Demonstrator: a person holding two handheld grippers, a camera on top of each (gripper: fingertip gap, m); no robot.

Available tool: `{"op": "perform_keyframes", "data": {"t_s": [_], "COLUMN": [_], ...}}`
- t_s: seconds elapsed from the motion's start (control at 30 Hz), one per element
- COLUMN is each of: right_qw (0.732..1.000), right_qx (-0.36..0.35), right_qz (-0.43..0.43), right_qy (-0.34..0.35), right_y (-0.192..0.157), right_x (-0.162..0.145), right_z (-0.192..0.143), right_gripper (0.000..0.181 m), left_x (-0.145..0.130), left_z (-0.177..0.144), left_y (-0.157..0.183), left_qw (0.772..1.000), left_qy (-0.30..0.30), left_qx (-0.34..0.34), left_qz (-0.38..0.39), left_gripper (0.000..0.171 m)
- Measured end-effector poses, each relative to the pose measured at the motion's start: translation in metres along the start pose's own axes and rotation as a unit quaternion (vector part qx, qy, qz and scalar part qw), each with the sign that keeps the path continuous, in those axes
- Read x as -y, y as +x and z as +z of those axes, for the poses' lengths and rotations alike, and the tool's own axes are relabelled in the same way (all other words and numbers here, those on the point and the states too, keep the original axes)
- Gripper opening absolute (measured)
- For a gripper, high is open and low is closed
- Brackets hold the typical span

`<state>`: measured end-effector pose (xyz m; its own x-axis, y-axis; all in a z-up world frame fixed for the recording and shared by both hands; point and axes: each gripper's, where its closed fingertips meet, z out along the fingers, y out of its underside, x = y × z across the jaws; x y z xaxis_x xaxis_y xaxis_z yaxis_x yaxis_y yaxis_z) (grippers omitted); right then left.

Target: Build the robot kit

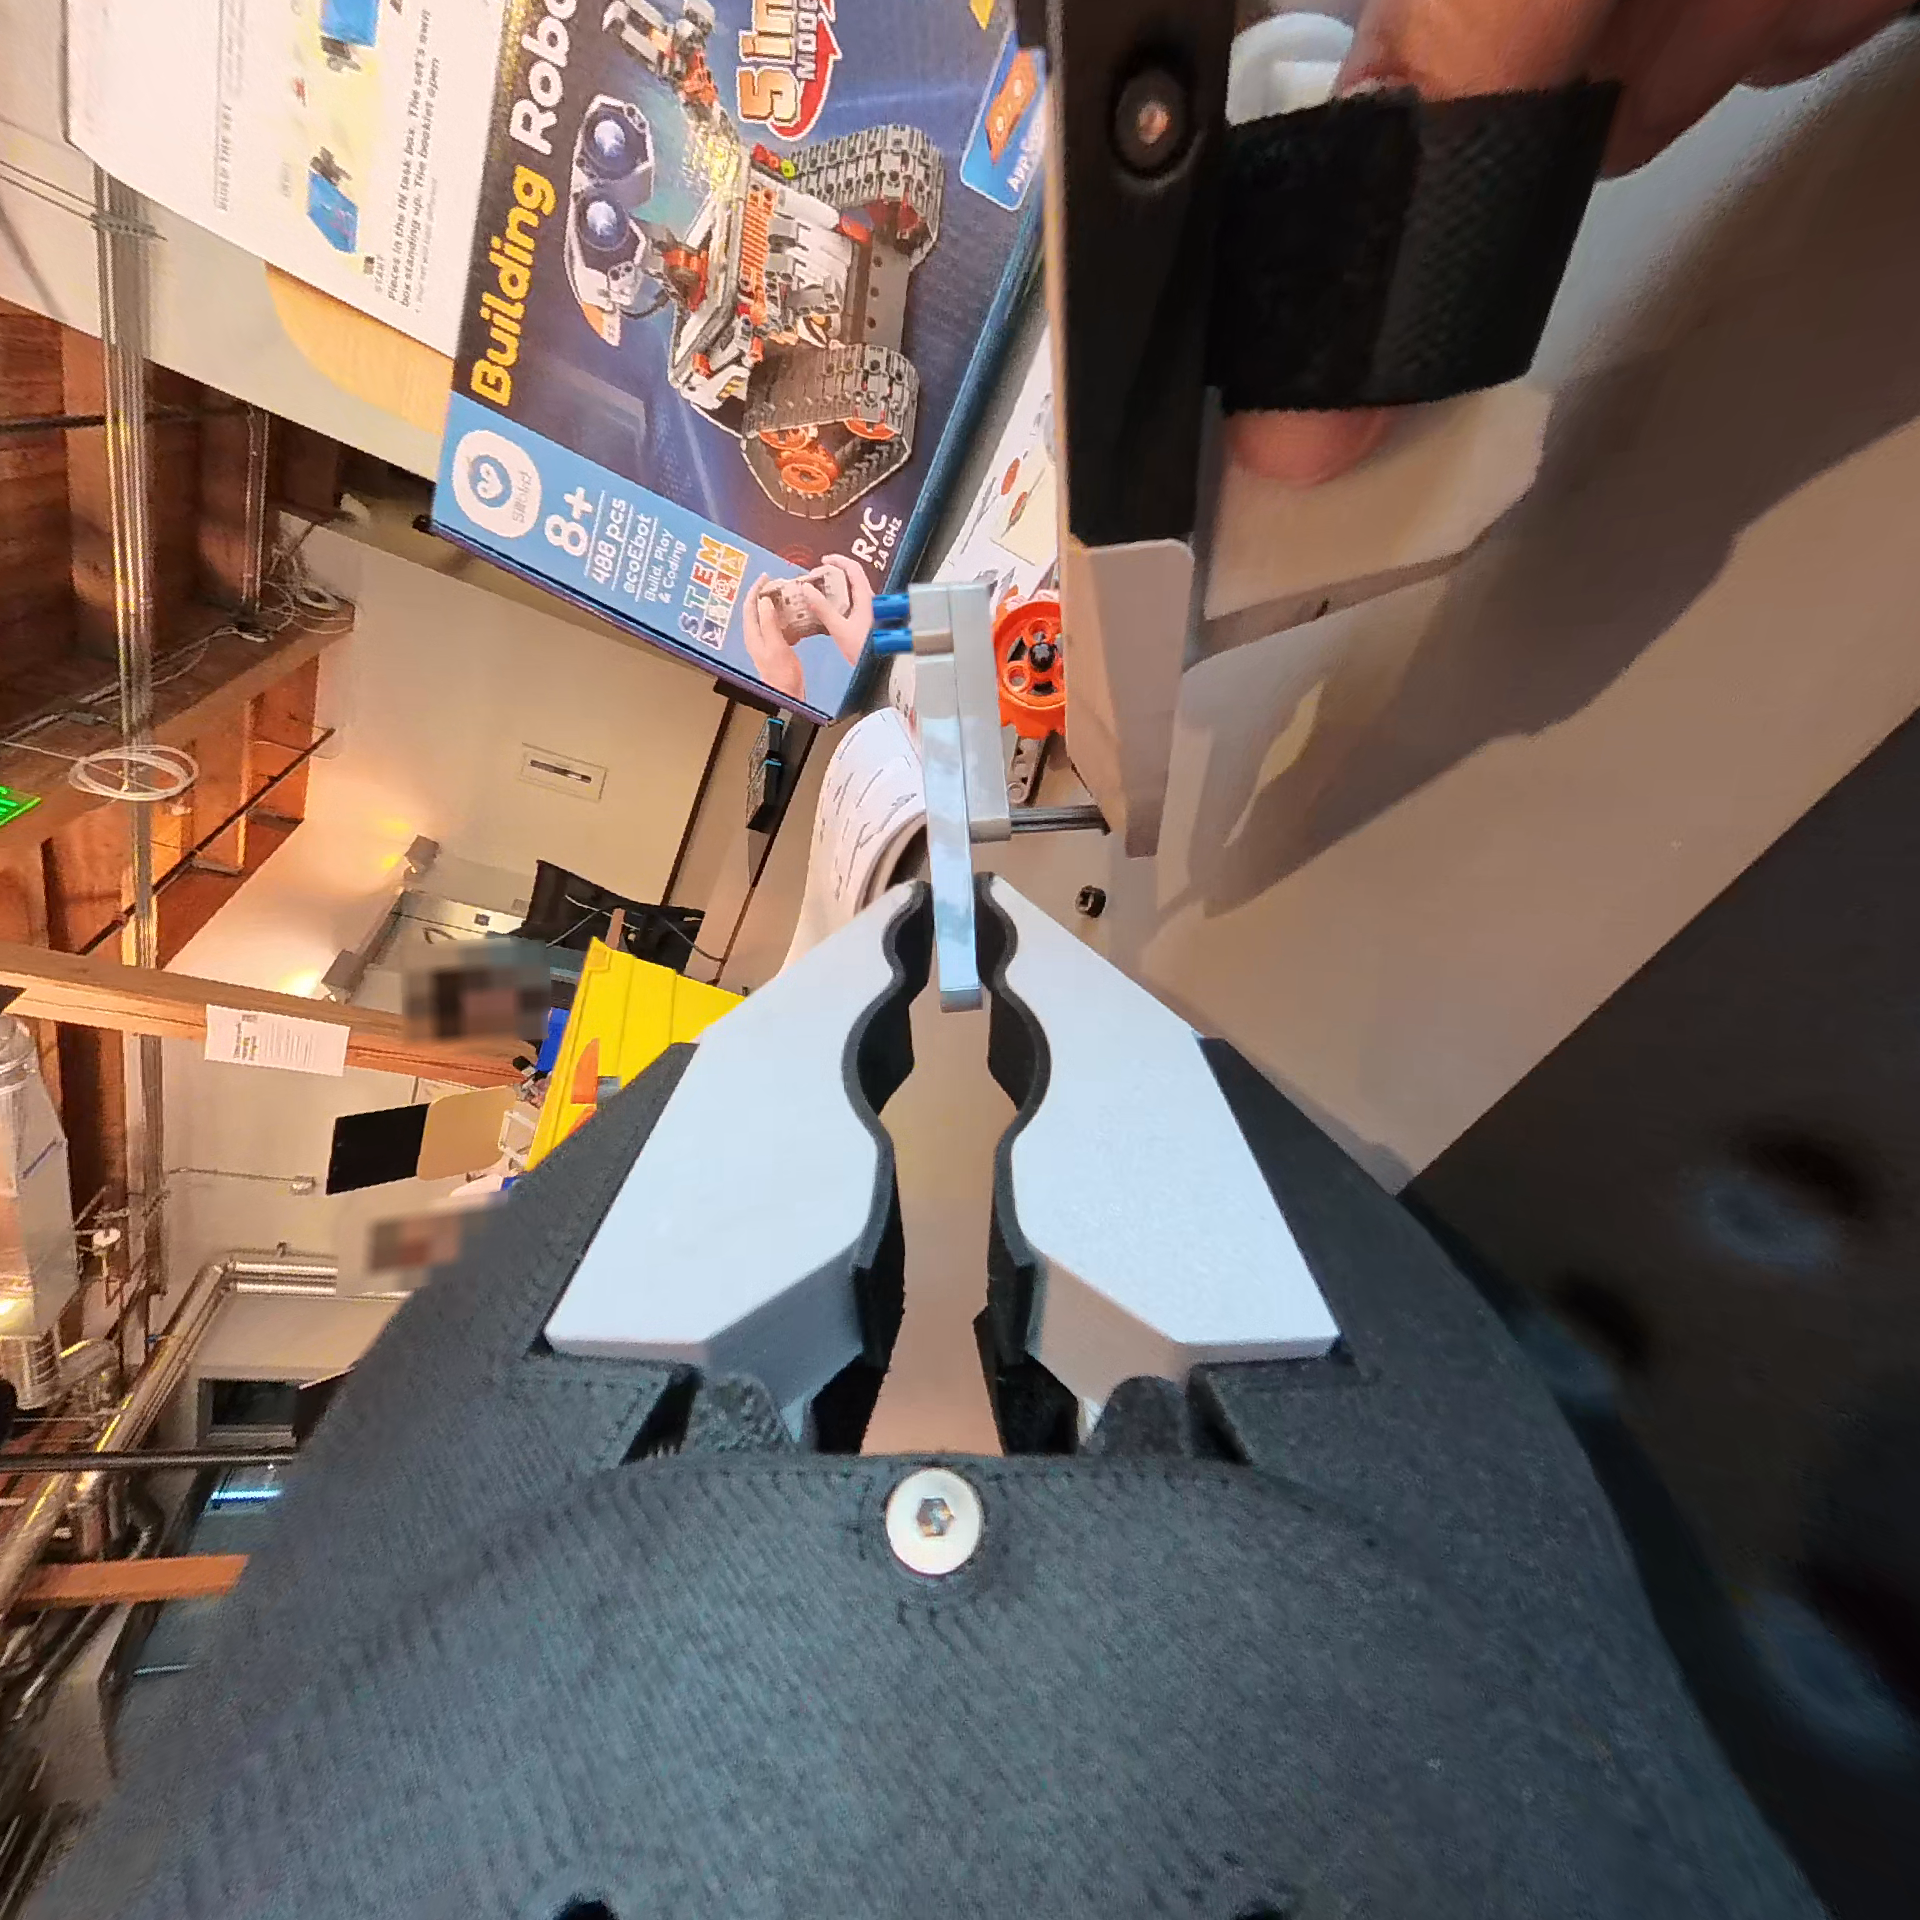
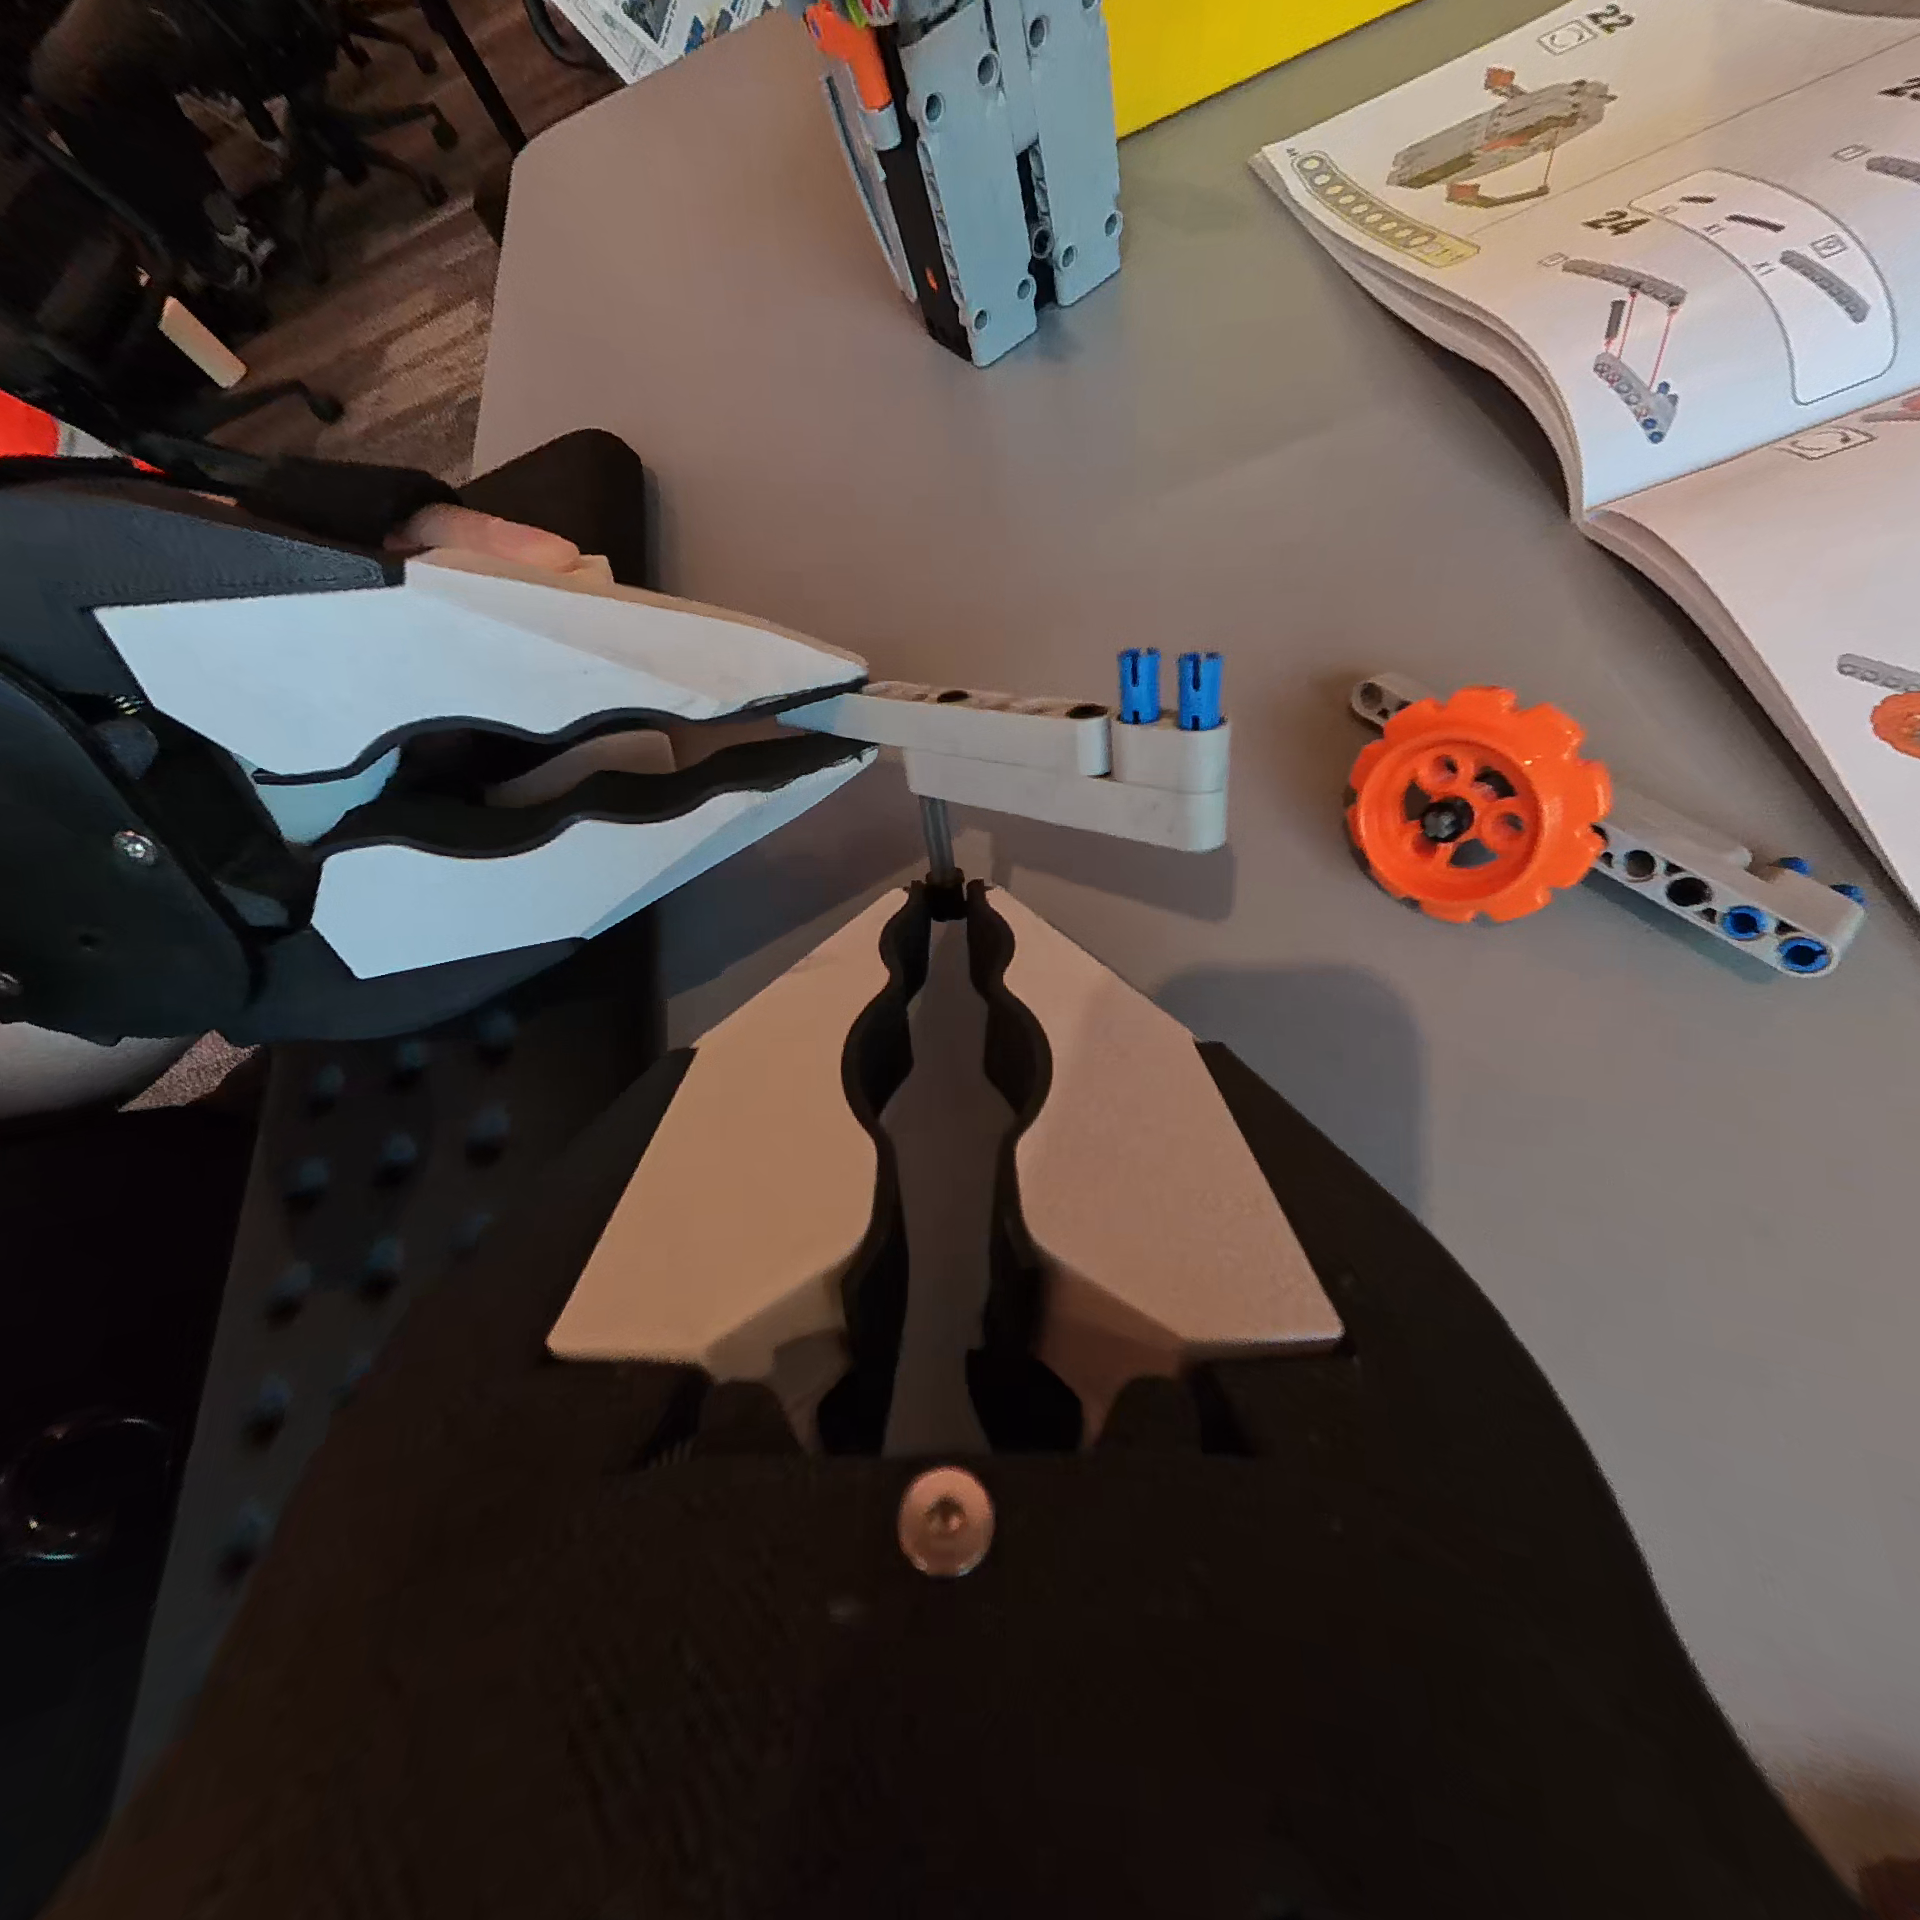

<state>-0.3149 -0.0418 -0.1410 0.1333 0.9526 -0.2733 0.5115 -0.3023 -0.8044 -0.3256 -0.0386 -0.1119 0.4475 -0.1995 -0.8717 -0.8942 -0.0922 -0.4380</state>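
My left gripper [image 1: 957, 935] is shut on the end of a grey beam assembly [image 1: 956, 790] made of two stacked beams with two blue pins [image 1: 891, 625] at its far end. In the right wrist view the left gripper [image 2: 857, 727] comes in from the left, holding the same grey beam assembly [image 2: 1039, 764] above the table, blue pins [image 2: 1169, 688] pointing up. My right gripper [image 2: 943, 896] is shut on a thin dark axle [image 2: 938, 842] whose far end meets the beam's underside. In the left wrist view the right gripper [image 1: 1127, 821] enters from the upper right, the axle [image 1: 1055, 821] at its tip.
An orange gear wheel on a grey beam with blue pins [image 2: 1481, 805] lies on the grey table [image 2: 1351, 1195] to the right. An open instruction booklet [image 2: 1662, 270] lies at the far right. A grey partly built model [image 2: 987, 177] stands at the back. A blue kit box [image 1: 717, 312] stands behind. Less than 4 cm separates the two grippers' tips.
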Motion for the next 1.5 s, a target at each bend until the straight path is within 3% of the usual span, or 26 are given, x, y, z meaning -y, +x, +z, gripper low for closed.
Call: {"op": "perform_keyframes", "data": {"t_s": [0.5, 0.63, 0.77, 0.87, 1.0, 1.1, 1.37, 1.5], "right_qw": [1.0, 0.994, 0.941, 0.873, 0.822, 0.801, 0.791, 0.791], "right_qx": [0.007, -0.031, -0.096, -0.131, -0.169, -0.165, -0.152, -0.15], "right_qz": [-0.011, -0.108, -0.323, -0.468, -0.543, -0.574, -0.587, -0.587], "right_qy": [0.003, -0.018, -0.033, -0.035, -0.026, -0.034, -0.08, -0.082], "right_y": [-0.003, 0.006, 0.013, 0.007, -0.001, -0.004, 0.0, 0.0], "right_x": [0.0, -0.002, 0.002, 0.004, 0.007, 0.004, -0.012, -0.013], "right_z": [0.001, -0.008, -0.026, -0.03, -0.023, -0.018, -0.013, -0.013], "right_gripper": [0.021, 0.029, 0.042, 0.078, 0.094, 0.076, 0.047, 0.046], "left_x": [-0.005, -0.009, -0.014, -0.016, -0.008, 0.003, 0.017, 0.017], "left_z": [0.0, 0.001, 0.005, 0.008, 0.008, 0.003, -0.004, -0.004], "left_y": [-0.004, -0.004, 0.0, 0.008, 0.016, 0.02, 0.031, 0.031], "left_qw": [0.999, 0.995, 0.989, 0.986, 0.98, 0.977, 0.976, 0.977], "left_qy": [-0.003, -0.005, -0.012, -0.013, 0.018, 0.053, 0.088, 0.089], "left_qx": [-0.008, -0.03, -0.074, -0.113, -0.157, -0.177, -0.187, -0.182], "left_qz": [-0.05, -0.092, -0.129, -0.126, -0.119, -0.109, -0.069, -0.062], "left_gripper": [0.006, 0.006, 0.006, 0.006, 0.006, 0.006, 0.006, 0.006]}}
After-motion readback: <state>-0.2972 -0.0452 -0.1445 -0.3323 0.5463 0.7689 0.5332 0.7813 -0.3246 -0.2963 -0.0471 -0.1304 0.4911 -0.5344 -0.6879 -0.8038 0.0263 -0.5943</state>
